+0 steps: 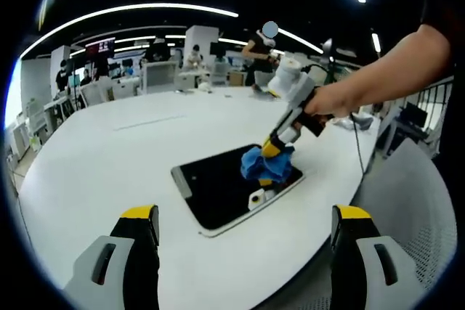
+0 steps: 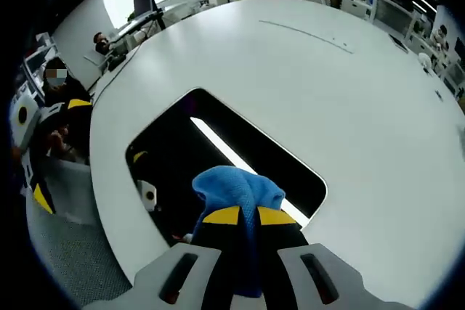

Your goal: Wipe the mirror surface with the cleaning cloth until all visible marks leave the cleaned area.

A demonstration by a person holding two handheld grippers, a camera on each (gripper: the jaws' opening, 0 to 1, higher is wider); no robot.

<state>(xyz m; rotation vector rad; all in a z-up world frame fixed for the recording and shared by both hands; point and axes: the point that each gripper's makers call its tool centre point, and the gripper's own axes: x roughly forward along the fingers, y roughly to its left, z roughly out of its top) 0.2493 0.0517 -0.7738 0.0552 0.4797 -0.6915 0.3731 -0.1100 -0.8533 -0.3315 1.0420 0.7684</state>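
Note:
The mirror (image 1: 218,190), a dark rounded rectangle with a pale rim, lies flat on the white table (image 1: 109,157) near its front edge. A crumpled blue cleaning cloth (image 1: 263,165) rests on the mirror's right part. A person's hand holds my right gripper (image 1: 279,144) down on the cloth. In the right gripper view, the yellow-tipped jaws of my right gripper (image 2: 247,215) are shut on the cloth (image 2: 236,185), pressed to the mirror (image 2: 182,143), which reflects a ceiling light strip. My left gripper (image 1: 245,214) hovers in front of the mirror, wide open and holding nothing.
The table's curved edge (image 1: 341,201) runs just right of the mirror, with a grey mesh chair (image 1: 414,201) beyond it. A cable (image 1: 358,154) trails over that edge. Desks, monitors and people stand far behind the table. My left gripper (image 2: 58,150) appears past the table's left edge.

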